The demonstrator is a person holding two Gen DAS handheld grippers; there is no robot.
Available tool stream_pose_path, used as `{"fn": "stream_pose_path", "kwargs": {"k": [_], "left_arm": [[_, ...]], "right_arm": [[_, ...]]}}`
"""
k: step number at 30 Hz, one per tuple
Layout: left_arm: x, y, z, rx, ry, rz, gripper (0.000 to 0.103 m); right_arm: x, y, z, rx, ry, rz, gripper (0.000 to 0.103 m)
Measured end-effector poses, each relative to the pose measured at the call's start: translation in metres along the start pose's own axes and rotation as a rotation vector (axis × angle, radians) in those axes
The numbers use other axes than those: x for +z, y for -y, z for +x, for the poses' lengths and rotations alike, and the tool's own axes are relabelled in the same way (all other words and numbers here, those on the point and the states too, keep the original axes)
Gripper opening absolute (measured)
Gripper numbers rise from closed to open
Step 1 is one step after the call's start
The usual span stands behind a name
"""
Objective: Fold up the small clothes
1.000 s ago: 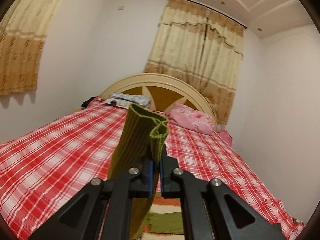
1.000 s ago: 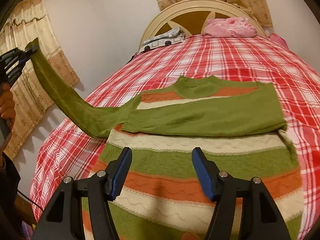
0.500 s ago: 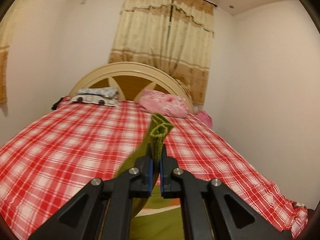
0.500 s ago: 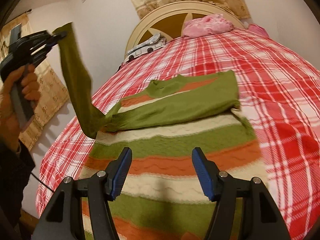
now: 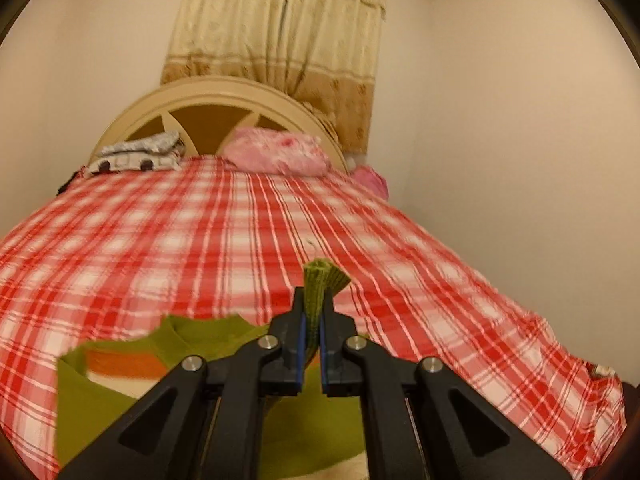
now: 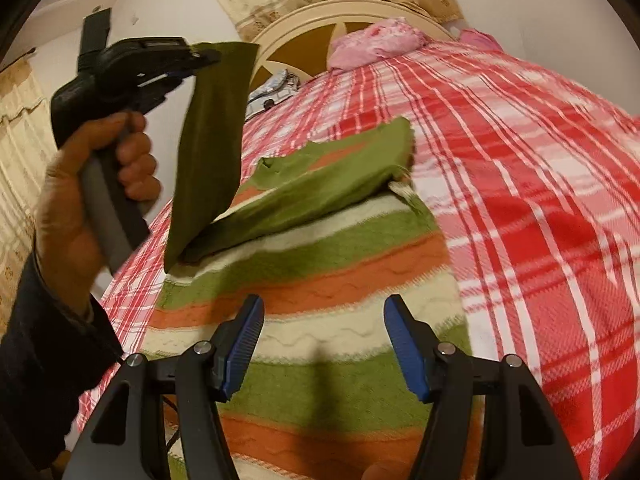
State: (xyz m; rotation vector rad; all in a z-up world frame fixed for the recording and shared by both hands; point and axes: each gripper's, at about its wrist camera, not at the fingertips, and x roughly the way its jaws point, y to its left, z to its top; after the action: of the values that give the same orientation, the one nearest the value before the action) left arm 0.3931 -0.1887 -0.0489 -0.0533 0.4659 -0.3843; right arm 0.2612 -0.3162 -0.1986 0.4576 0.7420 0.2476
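Observation:
A small striped sweater (image 6: 320,320) in green, orange and cream lies flat on the red plaid bed (image 6: 540,160). One green sleeve (image 6: 320,188) lies folded across its chest. My left gripper (image 5: 313,320) is shut on the cuff of the other green sleeve (image 5: 320,280); in the right wrist view it (image 6: 204,56) holds that sleeve (image 6: 208,152) up above the sweater's left shoulder. My right gripper (image 6: 324,340) is open and empty, low over the sweater's lower body.
A cream headboard (image 5: 208,100) stands at the far end of the bed. A pink pillow (image 5: 280,154) and a folded grey pile (image 5: 140,154) lie below it. A white wall (image 5: 520,160) runs along the bed's right side.
My left gripper has carried the raised sleeve inward from the far left, over the sweater, and tilted down toward the bed. My right gripper has stayed open over the sweater's lower part.

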Motion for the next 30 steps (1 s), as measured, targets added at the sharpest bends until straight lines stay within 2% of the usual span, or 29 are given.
{"fn": "stream_pose_path", "kwargs": {"k": [5, 9, 12, 13, 14, 16, 18, 20, 24, 25, 27, 30], "left_arm": [[-0.023, 0.019, 0.028, 0.04, -0.072, 0.073, 0.006], [-0.031, 0.029, 0.036, 0.009, -0.105, 0.078, 0.008], [-0.032, 0.035, 0.028, -0.021, -0.107, 0.105, 0.022], [-0.031, 0.036, 0.019, -0.031, -0.092, 0.121, 0.033], [-0.031, 0.035, 0.014, -0.03, -0.079, 0.135, 0.048], [-0.03, 0.03, 0.001, -0.021, -0.044, 0.155, 0.069], [-0.031, 0.018, -0.018, -0.017, -0.015, 0.174, 0.07], [-0.035, 0.005, -0.03, 0.026, -0.008, 0.212, 0.076], [-0.058, -0.041, -0.049, 0.183, -0.012, 0.257, 0.086], [-0.065, -0.061, -0.051, 0.247, -0.03, 0.251, 0.087], [-0.075, -0.092, -0.053, 0.325, -0.069, 0.204, 0.087], [-0.089, -0.147, -0.056, 0.404, -0.135, 0.03, 0.087]], "right_arm": [[-0.01, 0.009, 0.001, -0.023, -0.015, 0.016, 0.063], [-0.013, 0.014, 0.0, -0.025, -0.01, 0.038, 0.063], [-0.015, 0.013, 0.0, -0.038, -0.004, 0.034, 0.063], [-0.015, 0.011, 0.0, -0.045, -0.004, 0.029, 0.063], [-0.015, 0.011, 0.0, -0.049, -0.003, 0.025, 0.063], [-0.016, 0.01, 0.0, -0.053, -0.003, 0.018, 0.063], [-0.016, 0.01, 0.0, -0.055, -0.004, 0.015, 0.063], [-0.014, 0.009, 0.001, -0.055, -0.011, 0.016, 0.063], [0.003, 0.003, -0.001, -0.049, -0.028, -0.013, 0.063], [0.011, 0.0, -0.002, -0.043, -0.021, -0.024, 0.063], [0.031, -0.004, 0.003, -0.03, -0.026, -0.038, 0.063], [0.06, -0.007, 0.023, -0.045, -0.026, -0.061, 0.063]]}}
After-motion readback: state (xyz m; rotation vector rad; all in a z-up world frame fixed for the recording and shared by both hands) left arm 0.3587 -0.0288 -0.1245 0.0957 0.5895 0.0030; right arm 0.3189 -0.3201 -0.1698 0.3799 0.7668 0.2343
